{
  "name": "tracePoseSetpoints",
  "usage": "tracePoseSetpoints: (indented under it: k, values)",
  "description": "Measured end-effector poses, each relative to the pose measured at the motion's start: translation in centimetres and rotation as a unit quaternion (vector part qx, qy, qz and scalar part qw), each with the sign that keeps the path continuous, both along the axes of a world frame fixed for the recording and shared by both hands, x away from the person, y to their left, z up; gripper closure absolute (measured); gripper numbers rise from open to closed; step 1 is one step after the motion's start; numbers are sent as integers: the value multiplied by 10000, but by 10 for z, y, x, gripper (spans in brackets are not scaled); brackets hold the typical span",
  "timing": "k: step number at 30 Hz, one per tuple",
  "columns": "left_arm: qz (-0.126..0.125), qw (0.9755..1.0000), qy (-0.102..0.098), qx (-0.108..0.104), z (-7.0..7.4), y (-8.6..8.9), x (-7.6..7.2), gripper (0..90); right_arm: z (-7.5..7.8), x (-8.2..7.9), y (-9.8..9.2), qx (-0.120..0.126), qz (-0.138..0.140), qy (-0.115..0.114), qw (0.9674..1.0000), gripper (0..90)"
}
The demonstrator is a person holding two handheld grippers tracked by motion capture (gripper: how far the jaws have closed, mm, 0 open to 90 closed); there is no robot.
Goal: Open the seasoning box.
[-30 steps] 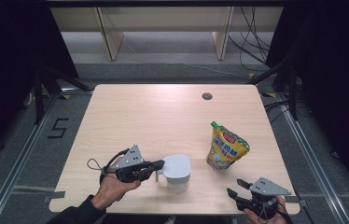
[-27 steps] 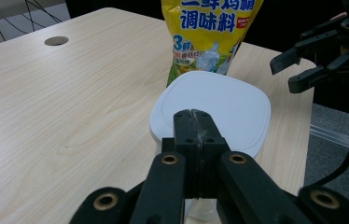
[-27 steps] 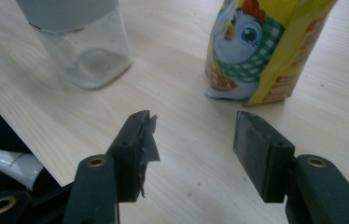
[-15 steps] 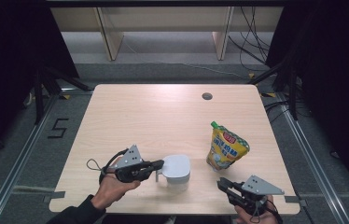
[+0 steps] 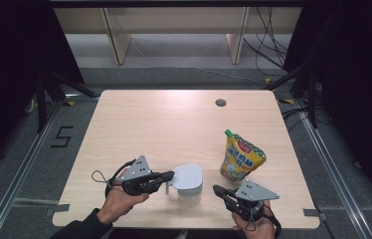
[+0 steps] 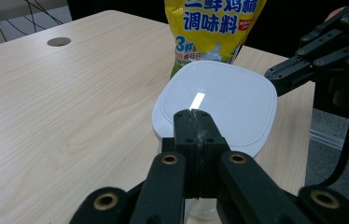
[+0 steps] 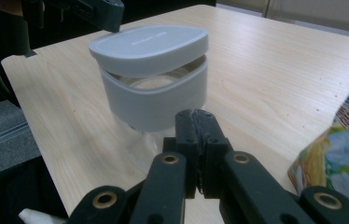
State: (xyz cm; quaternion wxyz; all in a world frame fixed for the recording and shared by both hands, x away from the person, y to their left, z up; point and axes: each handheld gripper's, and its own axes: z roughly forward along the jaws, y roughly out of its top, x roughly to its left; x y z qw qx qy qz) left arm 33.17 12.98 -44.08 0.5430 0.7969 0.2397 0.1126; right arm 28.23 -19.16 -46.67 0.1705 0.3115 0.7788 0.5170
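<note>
With its lid (image 7: 148,43) already tilting up, the seasoning jar (image 5: 188,183) is awaiting filling from the pouch (image 5: 240,158), both grippers' jaws pressed together, gripping nothing.

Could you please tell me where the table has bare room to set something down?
The whole far half, from the round hole to the left edge, is bare. The near edge is crowded: left tongs, white container, yellow pouch, right tongs.
</note>
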Motion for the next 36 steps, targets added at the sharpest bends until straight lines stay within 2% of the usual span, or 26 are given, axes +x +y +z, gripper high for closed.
tracePoseSetpoints:
  k: [1, 2, 4, 8, 9, 10, 11, 13, 14, 17, 18, 20, 21, 22, 23, 24, 26, 27, 28, 31, 34, 35, 36]
  values:
    - [0, 10000, 0, 0, 0, 0, 0, 891, 0, 0, 0, 0, 0, 0, 10000, 900]
    - [-12, 10000, 4, -10, 0, 0, 0, 891, -1, 3, 2, 66, 109, -94, 9999, 900]
    - [-11, 10000, -2, -11, 0, 0, 0, 891, 1, 3, 3, -29, 40, -191, 9998, 900]
    - [-7, 10000, 19, -23, -1, 1, 0, 891, 6, 4, 8, -33, 90, -82, 9999, 900]
    - [-6, 10000, 20, -26, -1, 1, 0, 891, 6, 5, 10, -23, 128, -114, 9998, 900]
    - [11, 10000, 26, 0, -1, 1, 0, 891, 6, 5, 12, 46, 32, -167, 9998, 900]
    - [40, 10000, 58, -16, -1, 1, -1, 891, 7, 8, 11, -30, 153, -284, 9995, 900]
    - [38, 10000, 55, -73, -2, 1, -1, 891, 8, 7, 14, 21, 102, -221, 9997, 900]
    - [-41, 10000, -60, 1, -1, 2, 1, 891, 8, 9, 15, -40, 193, -239, 9995, 900]
    - [-25, 10000, -41, -6, -2, 3, 1, 891, 10, 9, 18, -13, 226, -192, 9996, 900]
    - [-25, 10000, -42, -3, -2, 3, 1, 891, 12, 9, 18, -79, 230, -354, 9991, 900]
    - [-34, 10000, -43, -5, -2, 3, 1, 891, 15, 9, 22, -73, 321, -257, 9991, 900]
    - [-23, 10000, -30, -25, -2, 3, 1, 891, 16, 9, 22, -135, 275, -335, 9990, 900]
    - [-30, 10000, -35, -6, -2, 3, 1, 891, 16, 8, 24, -113, 286, -217, 9993, 900]
    - [-31, 10000, -36, -5, -2, 3, 1, 891, 17, 7, 26, -133, 241, -221, 9994, 900]
    - [-7, 10000, -38, 31, -2, 4, 0, 891, 16, 8, 27, -112, 257, -287, 9992, 900]
    - [87, 9999, 78, -81, -3, 3, -1, 891, 17, 9, 30, -168, 337, -321, 9988, 900]
    - [87, 9999, 78, -81, -3, 3, -1, 891, 17, 9, 30, -168, 337, -321, 9988, 900]
    - [44, 10000, 15, -41, -3, 4, -1, 891, 18, 10, 30, -168, 403, -415, 9982, 900]
    - [67, 9999, 50, -91, -4, 6, -1, 888, 20, 11, 31, -182, 387, -492, 9979, 900]
    - [83, 9998, 37, -171, -4, 12, 0, 858, 22, 10, 35, -149, 438, -476, 9978, 900]
    - [91, 9997, 27, -207, -3, 15, 0, 845, 23, 9, 37, -133, 453, -409, 9980, 900]
    - [50, 9996, 17, -268, -3, 17, -1, 776, 23, 11, 40, -155, 512, -536, 9971, 900]
